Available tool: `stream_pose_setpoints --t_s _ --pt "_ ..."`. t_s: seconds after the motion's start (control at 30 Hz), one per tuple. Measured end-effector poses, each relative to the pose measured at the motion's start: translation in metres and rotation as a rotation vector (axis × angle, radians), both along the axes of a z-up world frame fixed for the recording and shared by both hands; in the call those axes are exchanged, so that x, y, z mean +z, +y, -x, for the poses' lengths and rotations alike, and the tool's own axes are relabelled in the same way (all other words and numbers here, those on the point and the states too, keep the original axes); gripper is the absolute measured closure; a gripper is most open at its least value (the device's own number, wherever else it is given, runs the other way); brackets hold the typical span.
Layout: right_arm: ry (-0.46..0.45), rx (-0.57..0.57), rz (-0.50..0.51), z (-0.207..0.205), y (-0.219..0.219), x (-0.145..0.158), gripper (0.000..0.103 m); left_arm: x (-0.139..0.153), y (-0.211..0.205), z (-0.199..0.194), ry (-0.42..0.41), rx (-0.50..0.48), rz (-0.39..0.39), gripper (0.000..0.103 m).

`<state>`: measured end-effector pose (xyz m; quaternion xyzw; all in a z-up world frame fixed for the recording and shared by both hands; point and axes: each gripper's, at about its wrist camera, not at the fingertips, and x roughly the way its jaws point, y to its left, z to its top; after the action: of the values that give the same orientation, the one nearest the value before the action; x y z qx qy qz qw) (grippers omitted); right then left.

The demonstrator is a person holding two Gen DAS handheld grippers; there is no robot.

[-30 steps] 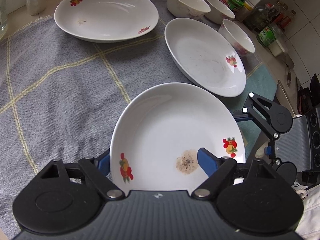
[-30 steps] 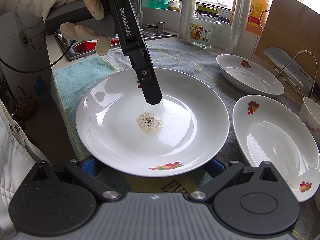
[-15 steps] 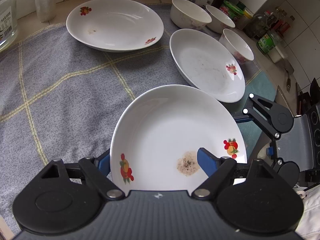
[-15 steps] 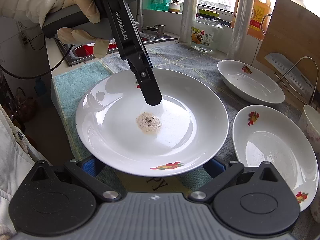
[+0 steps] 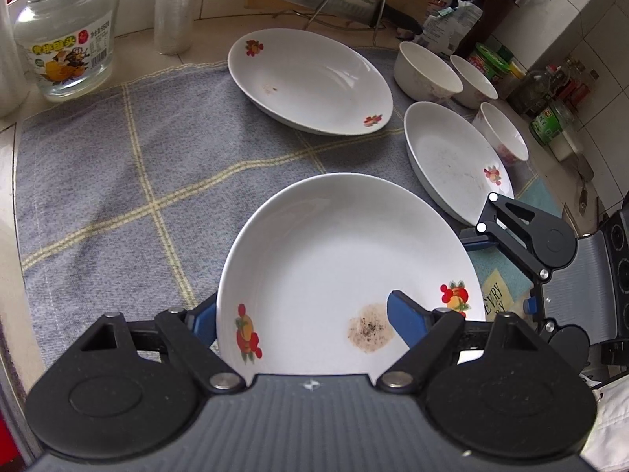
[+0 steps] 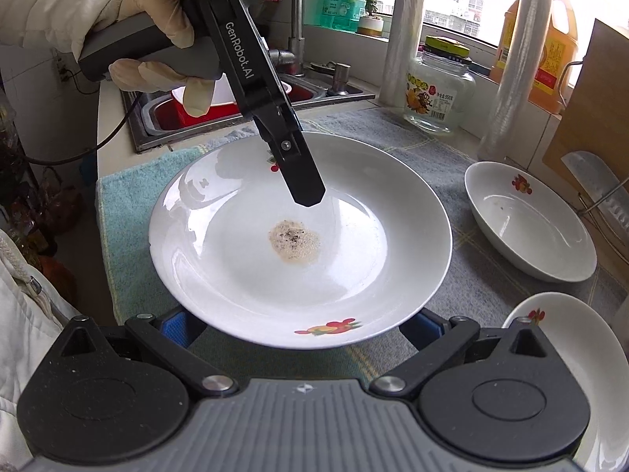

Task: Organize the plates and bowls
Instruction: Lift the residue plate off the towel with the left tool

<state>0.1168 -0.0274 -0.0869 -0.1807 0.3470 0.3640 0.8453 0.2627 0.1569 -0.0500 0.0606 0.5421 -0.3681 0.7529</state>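
Our left gripper (image 5: 302, 314) pinches the near rim of a soiled plate (image 5: 346, 267), one finger (image 5: 405, 324) on its inner face and the other under the rim. Our right gripper (image 6: 298, 324) has its jaws spread beneath the opposite rim; whether they touch it we cannot tell. The plate seems lifted just clear of the grey cloth (image 5: 118, 181). We judge this the carrying step of stacking. Ahead lie two more plates, a far one (image 5: 310, 78) and a right one (image 5: 452, 161), with three bowls (image 5: 426, 72) behind. Next we need to keep the plate level and lower it squarely into one of them.
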Motion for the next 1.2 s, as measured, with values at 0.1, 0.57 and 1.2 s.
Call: stream_pose_setpoints --t_s 0.1,0.57,1.2 --pt "-0.007 0.012 0.003 -0.014 0.012 0.000 0.000 0.001 0.012 -0.011 -0.009 0.013 0.003 0.018" --pt "-0.011 0.019 0.016 -0.070 0.057 -0.006 0.000 -0.005 0.053 -0.061 -0.032 0.018 0.012 0.018" --pt "0.013 0.015 0.021 -0.095 0.077 -0.019 0.000 -0.022 0.074 -0.086 -0.018 0.042 0.009 0.018"
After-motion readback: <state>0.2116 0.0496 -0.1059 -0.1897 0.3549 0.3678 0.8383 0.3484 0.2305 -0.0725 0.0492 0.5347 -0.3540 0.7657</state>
